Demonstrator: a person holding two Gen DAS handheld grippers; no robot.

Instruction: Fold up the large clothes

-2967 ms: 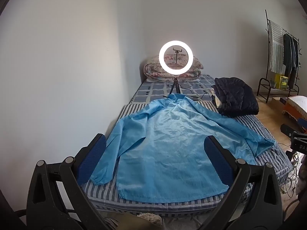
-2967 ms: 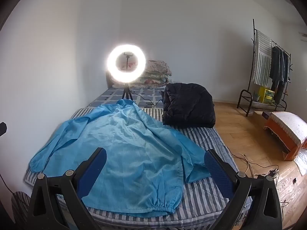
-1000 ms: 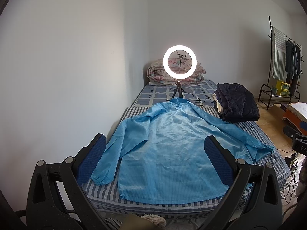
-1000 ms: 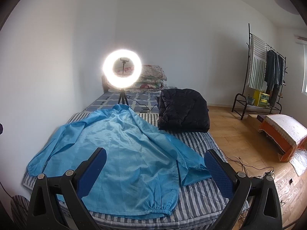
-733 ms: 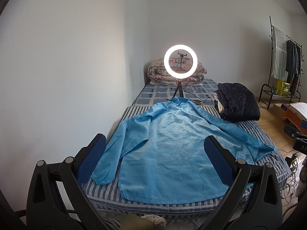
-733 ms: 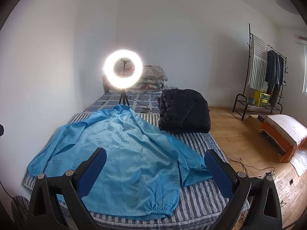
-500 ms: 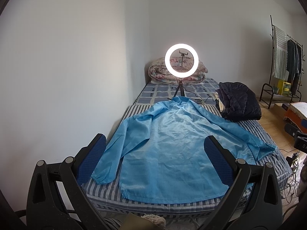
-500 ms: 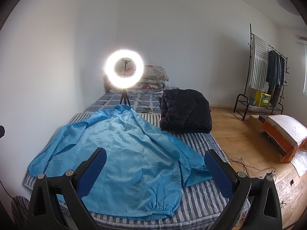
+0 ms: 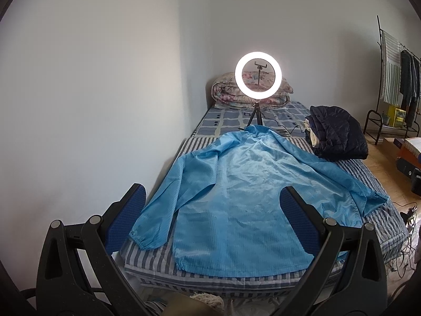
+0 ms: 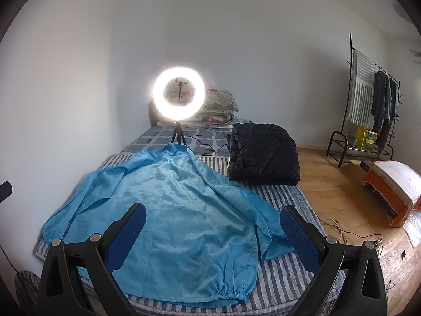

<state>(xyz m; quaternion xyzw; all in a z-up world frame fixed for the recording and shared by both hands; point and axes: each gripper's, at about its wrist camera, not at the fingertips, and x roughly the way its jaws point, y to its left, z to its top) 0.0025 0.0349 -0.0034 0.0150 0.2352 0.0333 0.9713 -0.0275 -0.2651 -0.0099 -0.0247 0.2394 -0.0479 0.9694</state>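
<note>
Still spread flat on its back, the blue jacket (image 9: 244,200) is seen on the striped bed (image 9: 379,210), collar toward the ring light (image 9: 258,75) and hem at the near edge; its lay has not altered against the earlier frames. Both sleeves are stretched outward, the left cuff near the wall-side edge, the right sleeve folded over itself near the floor-side edge, as before. The left gripper (image 9: 211,212) is held above the near end of the bed with its jaws spread wide and nothing between them; the blue pads (image 9: 126,218) are clear of the cloth. The right gripper (image 10: 211,227) is likewise held wide apart and empty over the jacket's right half (image 10: 184,210). Compared with three seconds ago, the bed and jacket are framed slightly farther off and more of the wall is taken in, so both tools have been drawn back and raised a little. A dark padded jacket (image 10: 263,155) is kept beside the collar, touching the right shoulder area. A clothes rack (image 10: 368,110) stands well apart on the wooden floor.
</note>
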